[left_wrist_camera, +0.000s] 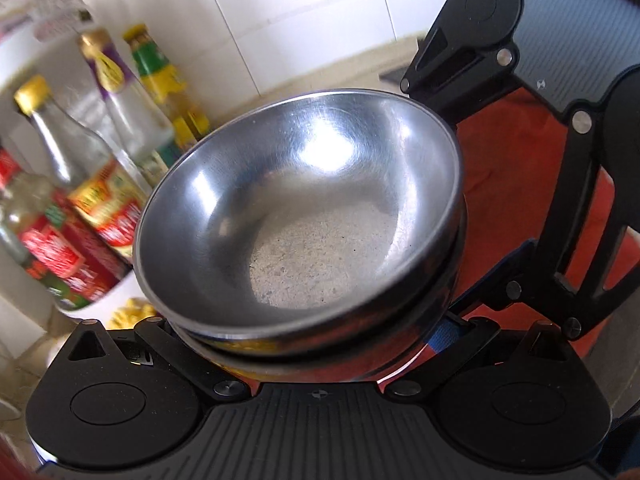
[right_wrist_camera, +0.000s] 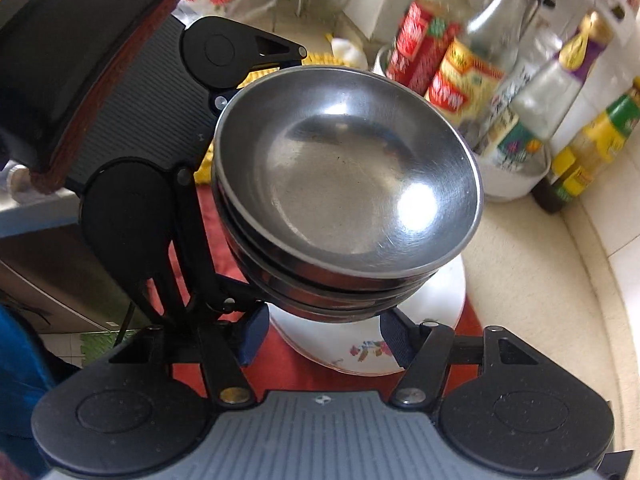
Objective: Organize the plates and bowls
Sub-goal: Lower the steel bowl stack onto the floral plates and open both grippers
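The stacked bowls [right_wrist_camera: 344, 184] are brushed metal, shiny, with fine scratches and bright glare spots inside. Under them at 6 o'clock sits a glossy white plate [right_wrist_camera: 360, 344] with a painted flower. The right claw [right_wrist_camera: 320, 336] is matt black plastic with dark blue pads. At 1 o'clock, the bottles [right_wrist_camera: 496, 64] look like clear glass with glossy paper labels. The worktop [right_wrist_camera: 560, 280] is pale and speckled.

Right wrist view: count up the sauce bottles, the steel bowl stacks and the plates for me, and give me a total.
Sauce bottles: 4
Steel bowl stack: 1
Floral plate: 1
Total: 6
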Available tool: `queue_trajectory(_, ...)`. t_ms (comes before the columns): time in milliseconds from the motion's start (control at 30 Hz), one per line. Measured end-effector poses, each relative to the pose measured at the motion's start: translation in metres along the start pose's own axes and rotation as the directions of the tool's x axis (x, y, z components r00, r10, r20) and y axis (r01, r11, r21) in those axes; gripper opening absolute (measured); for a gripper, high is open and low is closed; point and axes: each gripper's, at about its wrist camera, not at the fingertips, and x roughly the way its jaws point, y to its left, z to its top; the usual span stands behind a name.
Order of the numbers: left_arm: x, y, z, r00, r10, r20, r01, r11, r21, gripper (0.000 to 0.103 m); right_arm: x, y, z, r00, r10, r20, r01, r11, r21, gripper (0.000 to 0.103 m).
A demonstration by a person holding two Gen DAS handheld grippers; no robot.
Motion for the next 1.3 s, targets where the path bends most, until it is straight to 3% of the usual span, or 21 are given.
queue_trajectory(333, 0.024, 0.013, 0.004, 0.999, -0.029, -0.04, 0.028, 0.999, -0.034, 0.103, 0.007, -0.015, -0.005, 0.999, 0.034, 0.008, -0.034, 0.999, 0.042, 0.06)
queue_trajectory(367, 0.024, 0.014, 0.004, 0.999, -0.031, -0.043, 0.029, 0.999, -0.039, 0.103, 0.008, -0.014, -0.005, 1.0, -0.005, -0.018, 0.006, 0.998, 0.062, 0.06)
queue_trajectory(600, 0.025, 0.025, 0.006, 0.994, -0.063, -0.093, 0.061, 0.998, -0.031, 0.103, 0.002, -0.008, -0.005, 0.999, 0.028, -0.032, -0.027, 0.999, 0.025, 0.061)
queue_trajectory(1000, 0.018, 0.037, 0.007, 0.967, -0.155, -0.201, 0.155, 0.988, -0.016, 0.103, -0.008, -0.004, -0.007, 0.999, 0.017, -0.029, -0.015, 0.998, 0.065, 0.061)
queue_trajectory(1300, 0.027, 0.023, 0.017, 0.973, -0.115, -0.198, 0.117, 0.993, -0.002, 0.103, -0.014, -0.004, -0.013, 0.996, -0.045, -0.074, 0.053, 0.994, 0.099, 0.064)
